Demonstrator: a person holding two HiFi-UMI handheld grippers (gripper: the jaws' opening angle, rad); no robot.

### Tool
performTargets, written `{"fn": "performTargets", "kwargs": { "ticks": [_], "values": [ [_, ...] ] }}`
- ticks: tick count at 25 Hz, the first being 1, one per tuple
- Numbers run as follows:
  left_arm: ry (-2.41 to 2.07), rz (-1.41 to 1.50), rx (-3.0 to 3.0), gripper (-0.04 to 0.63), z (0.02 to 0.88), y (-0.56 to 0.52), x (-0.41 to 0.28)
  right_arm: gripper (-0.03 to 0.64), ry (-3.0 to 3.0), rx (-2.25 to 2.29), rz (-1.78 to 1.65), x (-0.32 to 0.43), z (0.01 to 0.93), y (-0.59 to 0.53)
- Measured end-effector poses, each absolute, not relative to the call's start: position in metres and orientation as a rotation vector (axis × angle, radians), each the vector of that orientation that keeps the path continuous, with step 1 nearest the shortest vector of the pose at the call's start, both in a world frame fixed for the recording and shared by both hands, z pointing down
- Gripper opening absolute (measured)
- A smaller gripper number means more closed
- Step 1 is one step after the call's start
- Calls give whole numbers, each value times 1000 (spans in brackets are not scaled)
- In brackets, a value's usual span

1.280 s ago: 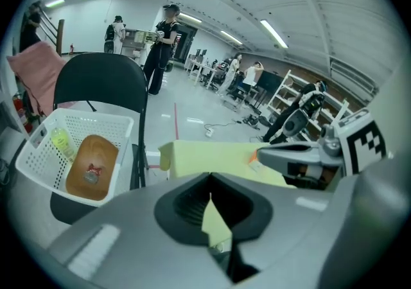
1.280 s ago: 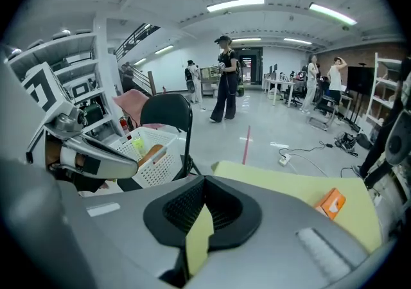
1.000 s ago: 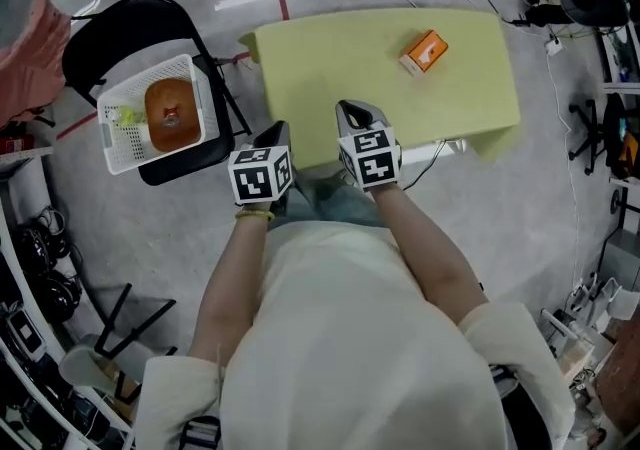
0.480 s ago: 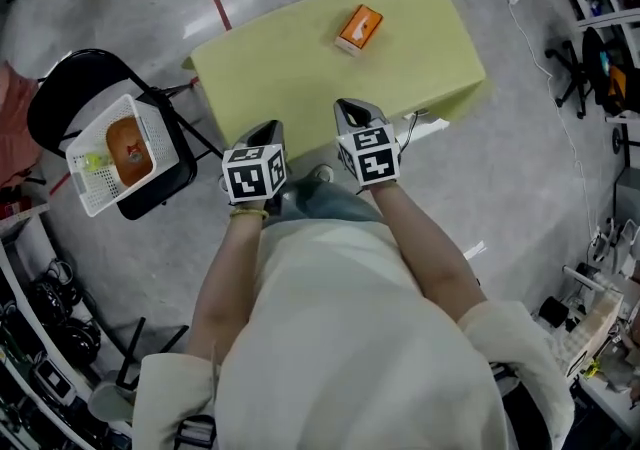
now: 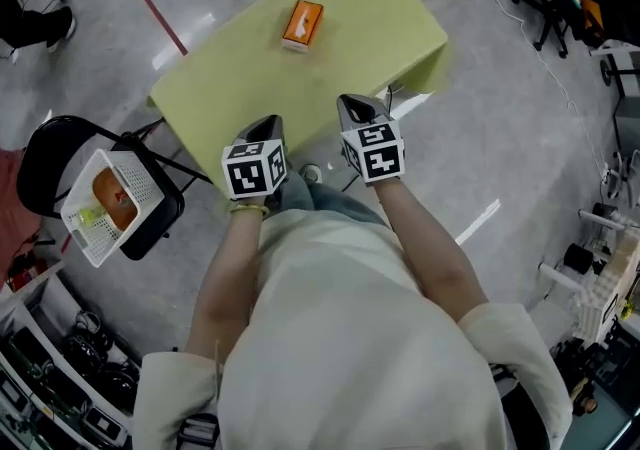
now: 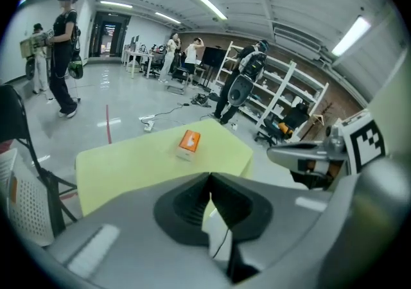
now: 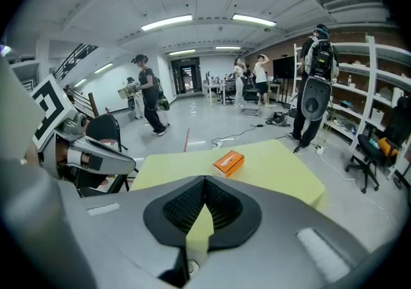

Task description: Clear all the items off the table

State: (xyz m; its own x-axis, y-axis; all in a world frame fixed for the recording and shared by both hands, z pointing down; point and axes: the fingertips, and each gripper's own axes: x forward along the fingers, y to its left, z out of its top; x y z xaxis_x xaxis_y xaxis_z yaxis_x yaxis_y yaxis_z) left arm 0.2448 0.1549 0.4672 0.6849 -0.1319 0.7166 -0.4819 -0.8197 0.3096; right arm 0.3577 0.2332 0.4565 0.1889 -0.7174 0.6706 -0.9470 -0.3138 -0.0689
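Tabletop: flat, matte, pale yellow-green rectangular tabletop (image 5: 330,58), carrying one box.
Chair: black round-backed folding chair (image 5: 163,210) left of the tabletop, with a white slotted plastic basket (image 5: 85,243) on its seat.
Grippers: grey left gripper (image 5: 268,126) and right gripper (image 5: 350,103) over the tabletop's near edge, ribbed black pads pressed together, nothing held.
Box: small orange-and-white rectangular carton (image 5: 302,23), lying flat near the tabletop's far edge, long axis pointing across toward the near edge.

Left gripper (image 5: 268,125) and right gripper (image 5: 351,103) angle downward, fingers (image 6: 184,206) pressed together.
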Motion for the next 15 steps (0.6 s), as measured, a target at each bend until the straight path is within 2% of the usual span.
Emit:
{"fn": "performTargets", "kwargs": {
  "ticks": [15],
  "values": [
    [-395,1034,2426,9,481,160,286,0,-1471,2219,911,392,456,254]
  ]
}}
